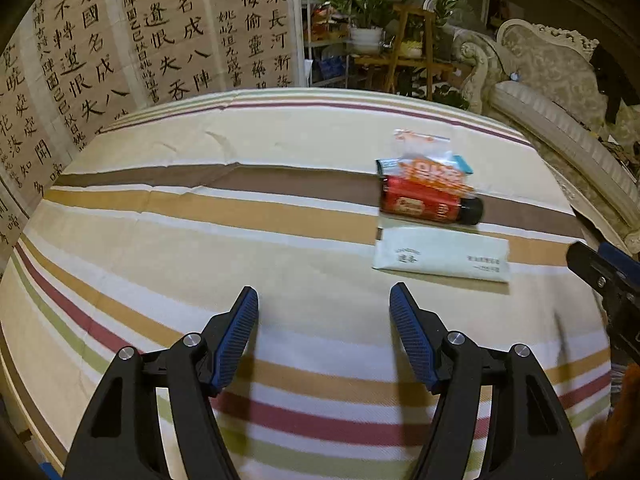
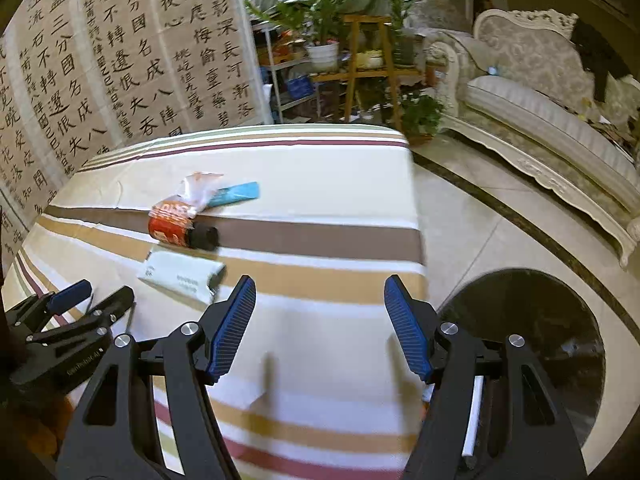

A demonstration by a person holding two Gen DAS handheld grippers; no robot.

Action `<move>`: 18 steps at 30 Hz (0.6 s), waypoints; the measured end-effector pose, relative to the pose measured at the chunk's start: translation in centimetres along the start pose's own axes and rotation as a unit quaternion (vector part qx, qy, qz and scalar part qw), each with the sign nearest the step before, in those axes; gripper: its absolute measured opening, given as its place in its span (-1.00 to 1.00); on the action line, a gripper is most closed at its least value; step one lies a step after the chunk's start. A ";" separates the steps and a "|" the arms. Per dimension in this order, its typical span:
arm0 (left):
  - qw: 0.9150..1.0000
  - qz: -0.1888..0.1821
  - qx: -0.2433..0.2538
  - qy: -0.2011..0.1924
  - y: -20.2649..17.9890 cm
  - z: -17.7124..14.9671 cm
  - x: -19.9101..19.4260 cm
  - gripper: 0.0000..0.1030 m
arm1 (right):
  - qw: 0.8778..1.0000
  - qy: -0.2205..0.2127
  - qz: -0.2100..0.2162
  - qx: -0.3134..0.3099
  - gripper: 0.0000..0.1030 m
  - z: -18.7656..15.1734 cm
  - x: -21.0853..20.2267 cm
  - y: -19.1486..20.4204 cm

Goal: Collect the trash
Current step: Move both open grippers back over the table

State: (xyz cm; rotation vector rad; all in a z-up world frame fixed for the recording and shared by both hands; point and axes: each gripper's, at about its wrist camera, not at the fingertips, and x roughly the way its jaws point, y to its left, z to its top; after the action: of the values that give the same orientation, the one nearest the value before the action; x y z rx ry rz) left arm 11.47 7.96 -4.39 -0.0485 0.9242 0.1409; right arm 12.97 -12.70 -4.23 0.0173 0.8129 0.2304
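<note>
On the striped tablecloth (image 1: 200, 208) (image 2: 328, 208) lies a small heap of trash. A red bottle with a black cap (image 1: 430, 204) (image 2: 182, 232) lies on its side. A pale green flat packet (image 1: 442, 254) (image 2: 182, 276) rests nearest to me. Behind them are an orange-and-clear wrapper (image 1: 430, 164) (image 2: 196, 192) and a teal box (image 1: 464, 164) (image 2: 238, 194). My left gripper (image 1: 324, 300) is open and empty, down-left of the packet. My right gripper (image 2: 320, 288) is open and empty, to the right of the heap. Each gripper shows at the edge of the other's view: the right gripper (image 1: 600, 268), the left gripper (image 2: 92, 296).
A black round bin (image 2: 528, 344) with a white item inside stands on the tiled floor off the table's right edge. Calligraphy screens (image 1: 120, 40) line the back left. Potted plants on wooden stands (image 2: 352, 56) and an ornate sofa (image 2: 540, 112) lie beyond.
</note>
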 end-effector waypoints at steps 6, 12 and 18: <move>1.000 -0.002 0.006 0.004 0.5 1.1 0.7 0.35 | 1.000 0.014 0.007 -0.021 0.27 1.6 2.2 2.0; 1.000 -0.002 0.003 0.005 1.0 1.9 1.4 0.38 | 0.999 0.041 0.006 -0.029 0.27 2.1 4.4 2.7; 1.000 -0.003 0.004 0.003 1.0 2.4 1.9 0.38 | 0.998 0.051 0.007 -0.041 0.30 1.5 4.4 3.5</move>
State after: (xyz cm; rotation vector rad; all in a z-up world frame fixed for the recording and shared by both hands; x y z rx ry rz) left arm 14.34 9.34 -4.43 -0.0448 0.9303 0.1327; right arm 16.28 -8.26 -5.94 -0.0668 0.9043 0.2806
